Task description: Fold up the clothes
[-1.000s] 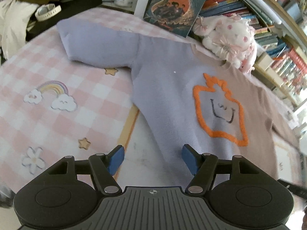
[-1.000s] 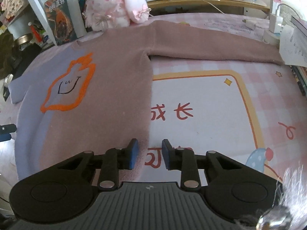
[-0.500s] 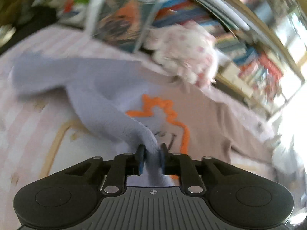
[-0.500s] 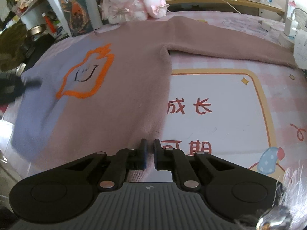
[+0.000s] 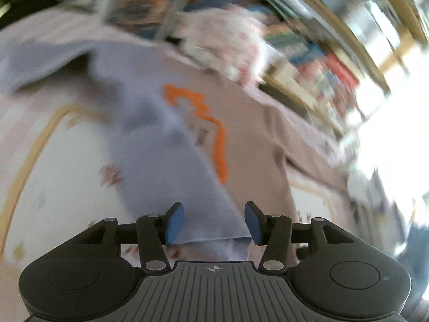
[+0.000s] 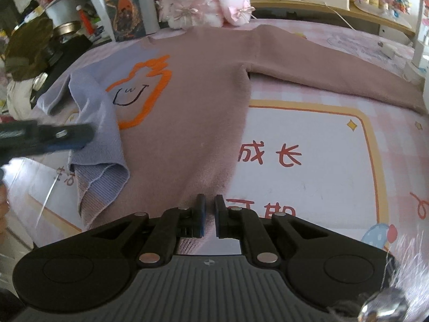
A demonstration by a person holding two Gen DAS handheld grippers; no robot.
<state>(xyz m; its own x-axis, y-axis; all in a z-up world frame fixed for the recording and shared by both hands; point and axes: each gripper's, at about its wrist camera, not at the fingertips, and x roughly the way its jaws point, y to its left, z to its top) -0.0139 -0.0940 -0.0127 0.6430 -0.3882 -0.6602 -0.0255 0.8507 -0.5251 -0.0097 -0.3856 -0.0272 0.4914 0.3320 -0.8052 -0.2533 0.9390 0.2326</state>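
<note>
two-tone sweater (image 6: 193,102) spread flat on the pink printed mat (image 6: 308,139), neck toward the pink plush toy (image 6: 203,0). lilac side folded in over the body – lilac hem corner (image 6: 107,177) lying doubled just left of the orange outline face (image 6: 142,91). mauve sleeve (image 6: 335,72) stretched straight out right of the face. left gripper (image 5: 211,222) spread wide, nothing between its blue pads (image 5: 174,222), hovering over the folded lilac flap; view heavily motion-blurred. right gripper (image 6: 208,214) nearly pressed together, pinching the mauve hem at the sweater's bottom edge – below the face, at the near edge of the mat.
</note>
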